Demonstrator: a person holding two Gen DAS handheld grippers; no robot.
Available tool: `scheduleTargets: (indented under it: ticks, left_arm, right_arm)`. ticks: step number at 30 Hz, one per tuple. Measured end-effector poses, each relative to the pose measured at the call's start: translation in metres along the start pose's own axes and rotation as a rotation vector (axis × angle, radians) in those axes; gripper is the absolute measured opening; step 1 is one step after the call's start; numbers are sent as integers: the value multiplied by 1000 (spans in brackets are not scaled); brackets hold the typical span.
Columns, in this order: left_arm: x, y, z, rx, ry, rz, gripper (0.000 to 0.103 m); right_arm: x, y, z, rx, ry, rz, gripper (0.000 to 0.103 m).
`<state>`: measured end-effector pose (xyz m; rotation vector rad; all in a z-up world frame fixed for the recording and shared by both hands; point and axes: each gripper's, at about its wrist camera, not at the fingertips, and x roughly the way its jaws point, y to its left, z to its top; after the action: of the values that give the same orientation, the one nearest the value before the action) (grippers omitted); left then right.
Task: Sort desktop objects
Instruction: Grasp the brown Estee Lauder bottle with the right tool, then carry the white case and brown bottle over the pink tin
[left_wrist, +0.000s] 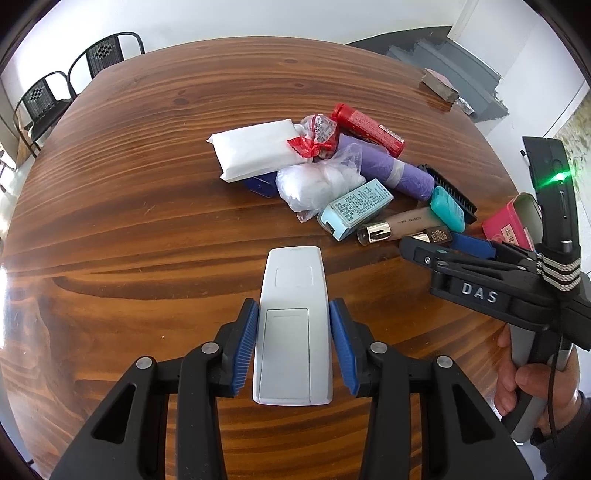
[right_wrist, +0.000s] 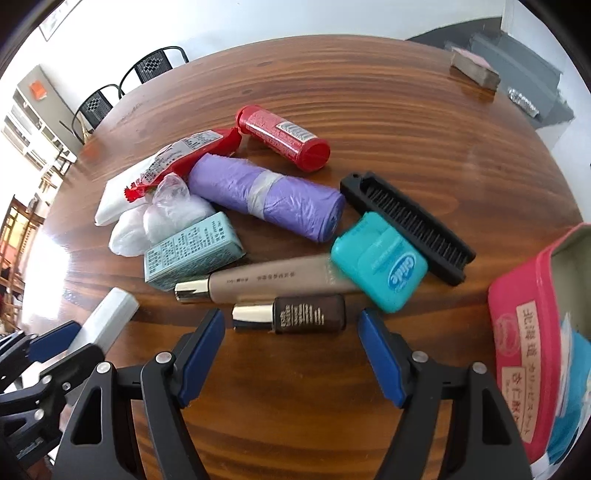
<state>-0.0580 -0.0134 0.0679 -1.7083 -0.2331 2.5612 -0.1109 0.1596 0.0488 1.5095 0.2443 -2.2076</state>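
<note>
Wooden table (left_wrist: 147, 206) carries a pile of toiletries at its centre. Left gripper (left_wrist: 293, 343) has its jaws clenched on a white remote control (left_wrist: 293, 314). Right gripper (right_wrist: 291, 354) hovers with jaws spread, just near of a small brown bottle (right_wrist: 295, 315), beside a pink tin (right_wrist: 524, 332).

Bright daylight, glare on table (right_wrist: 55, 258), fisheye-warped edges.

Right of the right fingers, the pink tin (right_wrist: 524, 332) runs off the picture's edge, and its blue contents are blurred. Ahead of them, the floss box (right_wrist: 380, 262) is smeared and covers the beige tube's (right_wrist: 266, 278) far end. Ahead of the left fingers, a blue box (left_wrist: 263, 184) lies mostly hidden under the white pack (left_wrist: 255, 149).
</note>
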Motion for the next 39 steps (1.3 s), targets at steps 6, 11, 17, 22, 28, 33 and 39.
scheduleTargets:
  ticks: [6, 11, 17, 22, 28, 33, 39]
  left_arm:
    - [-8, -4, -1, 5, -14, 1, 43]
    - [-19, -9, -1, 18, -32, 7, 43]
    - [-34, -23, -4, 43, -55, 11, 43]
    - [-47, -47, -8, 88, -72, 11, 43]
    - [-60, -82, -12, 164, -95, 4, 43]
    - [-65, -116, -17, 219, -101, -25, 43]
    - [-64, -156, -26, 288, -96, -56, 43]
  right_arm:
    - [-5, 1, -6, -30, -15, -44, 65]
    - [-21, -6, -15, -26, -39, -25, 65]
    - [-55, -20, -24, -10, -93, -7, 65]
    - [-86, -37, -35, 25, -148, 3, 65]
    - [-113, -66, -55, 93, -201, -9, 65]
    - [-126, -105, -75, 181, -218, -44, 65]
    - [-137, -157, -103, 290, -215, -87, 65]
